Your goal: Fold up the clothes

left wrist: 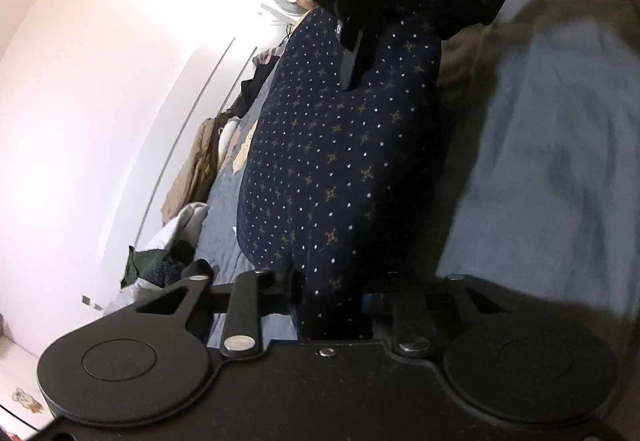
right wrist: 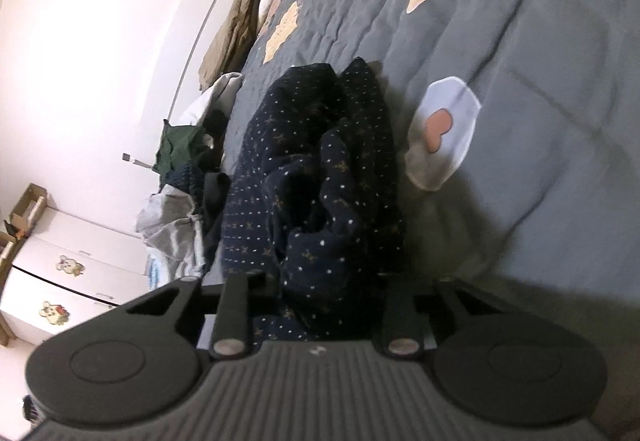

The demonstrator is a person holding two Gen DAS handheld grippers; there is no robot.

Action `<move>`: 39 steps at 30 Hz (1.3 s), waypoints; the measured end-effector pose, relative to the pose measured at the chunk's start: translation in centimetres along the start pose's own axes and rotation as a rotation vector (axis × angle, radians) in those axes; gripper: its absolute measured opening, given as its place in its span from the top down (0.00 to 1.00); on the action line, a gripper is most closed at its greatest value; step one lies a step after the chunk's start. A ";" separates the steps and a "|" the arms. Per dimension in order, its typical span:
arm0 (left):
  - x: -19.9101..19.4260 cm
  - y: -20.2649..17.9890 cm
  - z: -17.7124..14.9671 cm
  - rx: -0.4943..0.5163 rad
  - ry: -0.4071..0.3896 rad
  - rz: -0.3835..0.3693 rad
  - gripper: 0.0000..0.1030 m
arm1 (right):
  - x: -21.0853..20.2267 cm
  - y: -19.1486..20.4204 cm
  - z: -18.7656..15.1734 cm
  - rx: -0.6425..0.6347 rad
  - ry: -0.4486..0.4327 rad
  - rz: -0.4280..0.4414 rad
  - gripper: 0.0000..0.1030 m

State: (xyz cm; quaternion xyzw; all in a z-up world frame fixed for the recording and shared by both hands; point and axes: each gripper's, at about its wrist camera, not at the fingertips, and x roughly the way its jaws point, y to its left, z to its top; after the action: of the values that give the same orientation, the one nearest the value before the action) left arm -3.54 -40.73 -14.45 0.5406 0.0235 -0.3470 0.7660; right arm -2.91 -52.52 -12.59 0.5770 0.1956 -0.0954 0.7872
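On my left gripper's camera, the white wall point(left wrist: 80, 101) fills the left side, and a heap of mixed clothes point(left wrist: 176, 253) lies along its foot at the edge of the bed. Right of that, the navy dotted fabric garment point(left wrist: 336, 161) hangs stretched from my left gripper point(left wrist: 334, 317) up to my right gripper point(left wrist: 352, 37), which shows at the top as black fingers pinched on the cloth. The left gripper's fingers are closed down on the garment's lower end. Further right is blurred pale blue cloth.

On the right gripper's camera, a white cabinet with cartoon stickers point(right wrist: 60, 281) stands at far left, then the clothes heap. The garment bunches in folds straight out of my right gripper, which is clamped on it, above the grey quilted bedspread with fish appliqués point(right wrist: 540, 81).
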 end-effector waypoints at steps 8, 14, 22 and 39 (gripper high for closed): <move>-5.4 4.6 -2.7 -0.094 0.037 -0.035 0.85 | -1.0 2.0 -2.4 -0.014 0.163 0.085 0.79; -11.0 4.1 -5.9 -0.130 0.070 -0.140 0.85 | -1.8 2.1 -5.9 -0.042 0.299 0.052 0.79; -13.9 4.0 -7.4 -0.237 0.051 -0.310 0.56 | -6.2 1.0 -6.7 -0.139 0.284 -0.100 0.69; -10.8 15.7 -6.6 -0.873 -0.130 -0.588 0.28 | -5.8 7.3 4.7 -0.432 0.062 -0.096 0.48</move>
State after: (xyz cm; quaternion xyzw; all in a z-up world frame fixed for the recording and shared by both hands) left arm -0.76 -26.94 -0.05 0.1196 0.2688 -0.5378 0.7900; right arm -4.49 -55.06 -2.65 0.3876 0.2632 -0.0709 0.8806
